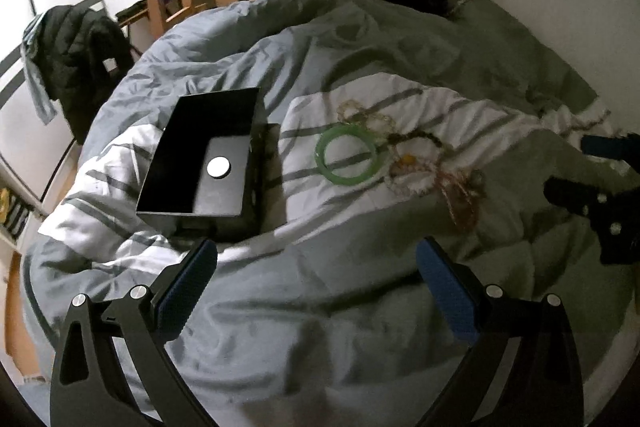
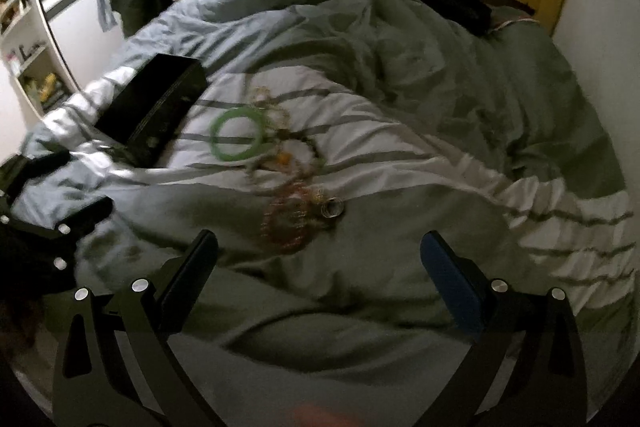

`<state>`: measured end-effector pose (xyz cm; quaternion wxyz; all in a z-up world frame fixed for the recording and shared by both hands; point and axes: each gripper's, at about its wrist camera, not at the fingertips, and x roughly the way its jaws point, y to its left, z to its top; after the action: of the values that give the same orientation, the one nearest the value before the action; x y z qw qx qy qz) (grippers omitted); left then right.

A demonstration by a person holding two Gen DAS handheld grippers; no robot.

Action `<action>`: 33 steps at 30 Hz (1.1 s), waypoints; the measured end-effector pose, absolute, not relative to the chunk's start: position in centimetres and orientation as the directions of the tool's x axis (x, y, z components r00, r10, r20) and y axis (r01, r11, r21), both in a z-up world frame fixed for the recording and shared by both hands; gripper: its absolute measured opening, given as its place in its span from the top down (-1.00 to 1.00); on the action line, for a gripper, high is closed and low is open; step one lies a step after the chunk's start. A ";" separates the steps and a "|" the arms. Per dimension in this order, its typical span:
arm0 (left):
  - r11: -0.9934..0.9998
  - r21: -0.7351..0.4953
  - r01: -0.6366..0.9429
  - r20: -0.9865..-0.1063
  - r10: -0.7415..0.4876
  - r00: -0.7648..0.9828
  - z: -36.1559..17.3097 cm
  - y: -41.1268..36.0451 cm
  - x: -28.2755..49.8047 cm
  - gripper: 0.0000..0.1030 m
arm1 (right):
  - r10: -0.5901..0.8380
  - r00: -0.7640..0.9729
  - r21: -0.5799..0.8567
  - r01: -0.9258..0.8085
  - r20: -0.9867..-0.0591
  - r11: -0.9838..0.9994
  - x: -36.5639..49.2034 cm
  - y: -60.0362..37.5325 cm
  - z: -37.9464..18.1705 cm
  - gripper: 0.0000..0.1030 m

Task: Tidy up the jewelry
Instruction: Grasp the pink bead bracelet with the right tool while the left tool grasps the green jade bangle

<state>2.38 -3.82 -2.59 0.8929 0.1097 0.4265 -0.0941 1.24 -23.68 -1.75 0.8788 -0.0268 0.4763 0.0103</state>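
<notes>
The jewelry lies in a loose heap on the white striped part of the duvet, near the middle of the bed. A green bangle sits flat at the heap's left edge, its ring fully exposed, so it looks like the easiest piece to lift without dragging others along. Touching it on the right is a tangle of pale bead strands and a darker beaded string, and nearest the viewer a reddish coil of thin chain with a small metal ring just beside it. These overlap; where one strand ends and another begins cannot be told.

To the left of the heap stands a black box with its lid tipped up and back, leaving the inside open toward the jewelry. That is probably where the pieces are meant to go. A round white disc lies on its floor; otherwise it looks unfilled, so the sorting seems barely begun.

The left tool hovers over bare duvet in front of the box and the heap, fingers spread wide and holding nothing. The right tool is likewise released, poised just short of the reddish chain, which lies between its fingertips' line of approach. The soft, rumpled duvet may give under a pinch, so thin chains could slip.
</notes>
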 end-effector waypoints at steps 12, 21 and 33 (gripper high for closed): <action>0.921 0.210 0.328 -0.813 -0.021 0.582 -7.4 -10.3 9.8 -0.54 | 0.098 0.424 0.032 -0.160 -0.901 0.987 5.1 -22.4 -6.3 -0.94; 0.925 0.201 0.323 -0.842 -0.005 0.539 -10.9 -11.3 14.7 -0.10 | 0.098 0.295 0.046 -0.177 -0.951 0.983 8.8 -22.1 -10.9 -0.25; 0.950 0.068 0.305 -0.880 -0.087 0.468 -12.3 -9.2 16.4 0.92 | 0.223 0.411 0.181 -0.139 -0.884 0.974 9.2 -24.0 -9.4 0.62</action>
<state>16.39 -9.23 -12.32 0.8498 0.1084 0.5029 -0.1151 9.21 -24.02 -9.44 0.8389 0.0394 0.5320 0.1076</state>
